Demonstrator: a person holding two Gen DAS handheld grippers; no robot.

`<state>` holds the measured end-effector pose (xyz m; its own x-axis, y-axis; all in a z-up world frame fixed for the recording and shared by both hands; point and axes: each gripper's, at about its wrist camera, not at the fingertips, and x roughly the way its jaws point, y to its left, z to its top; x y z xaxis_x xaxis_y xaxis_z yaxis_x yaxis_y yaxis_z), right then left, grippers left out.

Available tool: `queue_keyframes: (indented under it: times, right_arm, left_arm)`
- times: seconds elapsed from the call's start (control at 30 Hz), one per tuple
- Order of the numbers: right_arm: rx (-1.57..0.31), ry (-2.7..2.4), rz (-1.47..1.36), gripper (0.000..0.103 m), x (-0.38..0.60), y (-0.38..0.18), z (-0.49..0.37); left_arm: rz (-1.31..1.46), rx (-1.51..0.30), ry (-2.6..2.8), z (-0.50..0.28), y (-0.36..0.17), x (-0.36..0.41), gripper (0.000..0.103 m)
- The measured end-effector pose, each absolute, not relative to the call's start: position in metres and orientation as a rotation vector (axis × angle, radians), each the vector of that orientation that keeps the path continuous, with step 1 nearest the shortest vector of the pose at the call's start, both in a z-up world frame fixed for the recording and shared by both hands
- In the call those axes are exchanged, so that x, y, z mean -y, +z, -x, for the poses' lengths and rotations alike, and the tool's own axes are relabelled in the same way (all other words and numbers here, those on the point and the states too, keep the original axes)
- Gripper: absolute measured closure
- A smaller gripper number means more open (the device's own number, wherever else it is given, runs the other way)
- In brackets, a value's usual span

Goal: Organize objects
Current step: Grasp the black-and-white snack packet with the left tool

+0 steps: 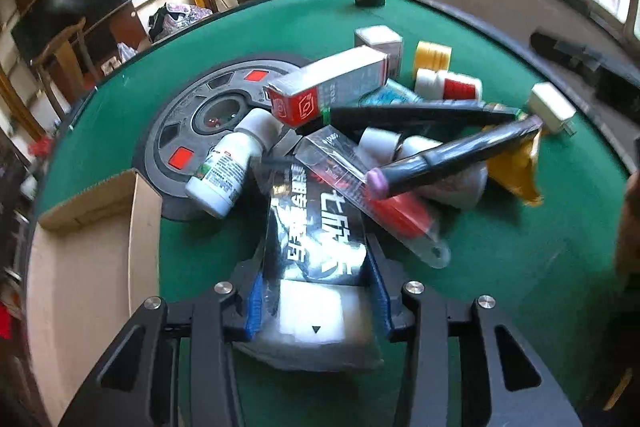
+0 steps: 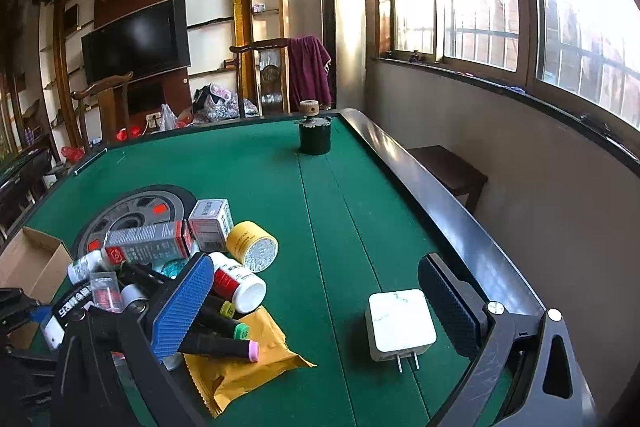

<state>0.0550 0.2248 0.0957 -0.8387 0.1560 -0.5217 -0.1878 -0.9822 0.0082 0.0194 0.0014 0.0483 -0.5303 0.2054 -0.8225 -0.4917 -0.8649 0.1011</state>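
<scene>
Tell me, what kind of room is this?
Probably a home living room: a flat television on a shelved wall, wooden chairs, barred windows, and a green felt game table piled with odds and ends.

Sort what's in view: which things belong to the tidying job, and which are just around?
Job: black packet in left gripper; cardboard box; markers; pill bottles; red-grey carton; yellow pouch; white charger.

Around: dark jar; chair; TV.
</scene>
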Motion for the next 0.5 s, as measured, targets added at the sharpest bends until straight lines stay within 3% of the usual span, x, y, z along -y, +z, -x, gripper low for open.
queue_keyframes:
  times: [0.3, 0.5]
  right_arm:
    - [-0.104, 2.84, 0.838, 0.0, -0.227, 0.093, -0.054]
    - [-0.083, 2.836, 0.85, 0.0, -0.224, 0.092, -0.053]
  left_arm:
    - [1.167, -0.233, 2.446, -0.054, 0.076, 0.023, 0.063]
    - [1.253, -0.285, 2.445, -0.054, 0.05, 0.015, 0.063]
